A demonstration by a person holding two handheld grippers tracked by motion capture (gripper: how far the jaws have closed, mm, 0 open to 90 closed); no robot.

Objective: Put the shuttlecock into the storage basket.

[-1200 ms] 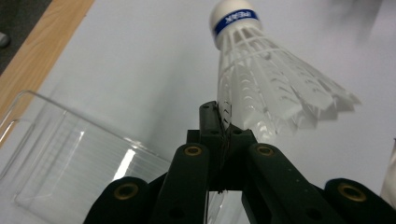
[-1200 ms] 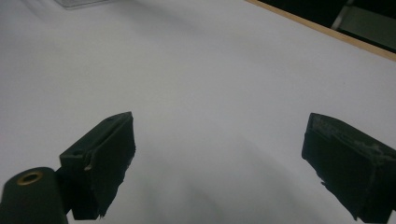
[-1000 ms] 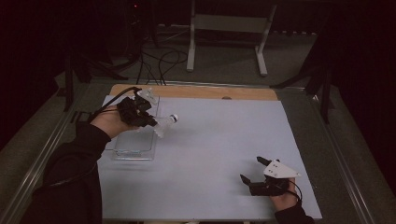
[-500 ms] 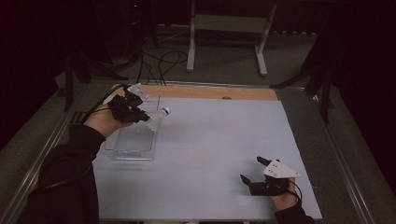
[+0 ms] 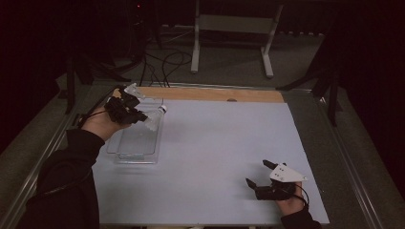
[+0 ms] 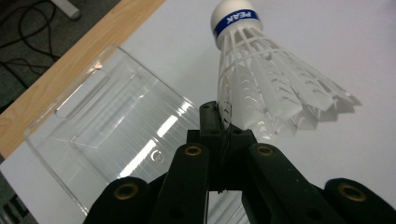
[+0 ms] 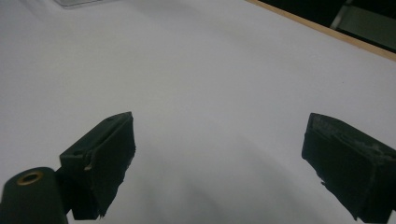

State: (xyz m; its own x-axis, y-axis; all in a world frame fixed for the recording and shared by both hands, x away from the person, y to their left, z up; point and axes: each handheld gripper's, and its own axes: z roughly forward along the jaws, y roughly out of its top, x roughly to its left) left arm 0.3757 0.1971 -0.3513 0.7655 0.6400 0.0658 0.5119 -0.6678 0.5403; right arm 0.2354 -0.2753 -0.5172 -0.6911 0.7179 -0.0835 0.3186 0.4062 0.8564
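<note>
**A:** Left gripper view first — what has it got?

**B:** The left gripper (image 6: pixel 223 122) is clamped on a white shuttlecock (image 6: pixel 266 88). The 2 black jaws are pressed together on the edge of the plastic skirt, low on its near side. The cork end points up and away from the camera, with a blue band around it carrying white letters.

**A:** And what lies underneath?

**B:** A clear plastic tray (image 6: pixel 100 121) sits below and to the left of the jaws in that view, with a slot handle cut into its far end. It rests on the white table sheet (image 6: pixel 327 42), close to the wooden strip (image 6: pixel 70 60) along the table's far edge.

**A:** Where does that put things from above?

**B:** In the high view the left gripper (image 5: pixel 138 116) is held above the tray (image 5: pixel 136 145), over its far end at the far-left part of the sheet (image 5: pixel 224 148). The shuttlecock (image 5: pixel 154 118) sticks out to the right of the jaws, cork tip toward the tray's right rim — clear of the tray floor, as far as I can tell.

**A:** The other hand?

**B:** The right gripper (image 5: pixel 260 176) rests at the near-right corner of the sheet, well apart from the tray. In the right gripper view its 2 jaws stand wide apart with bare white sheet (image 7: pixel 210 84) between them, and nothing gripped.
</note>
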